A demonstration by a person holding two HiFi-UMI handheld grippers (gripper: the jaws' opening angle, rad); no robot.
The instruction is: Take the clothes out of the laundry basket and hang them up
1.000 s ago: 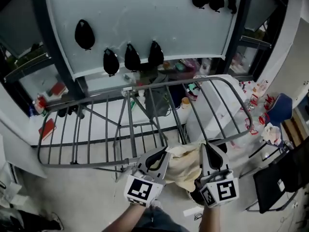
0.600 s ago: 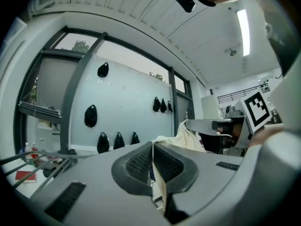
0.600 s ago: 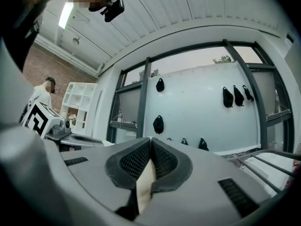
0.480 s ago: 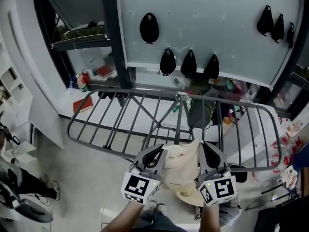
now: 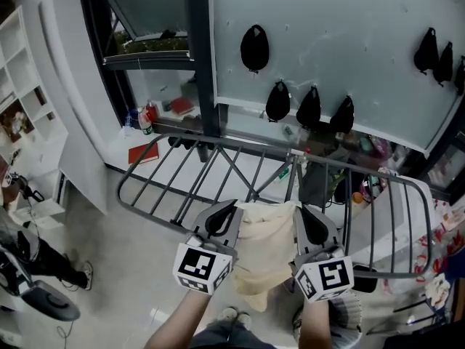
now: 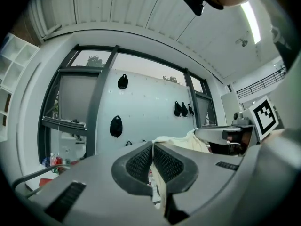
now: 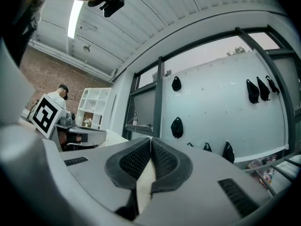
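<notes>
Dim, greyish head view — gripper views fisheye-bent with dark corners, ceiling strip light (image 6: 249,15) perhaps glaring.

Drying rack (image 5: 152,215) is barring the far side, its rails leaving narrow gaps; floor (image 5: 123,267) is lying open near left.

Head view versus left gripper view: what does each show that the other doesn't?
Head view only: the floor, the marker cube on the left tongs, the cream cloth drooping below them. Left gripper view only: the ceiling light, the left tongs' pads shut on the cloth's edge. Both: cloth, black pouches, right tongs.
</notes>
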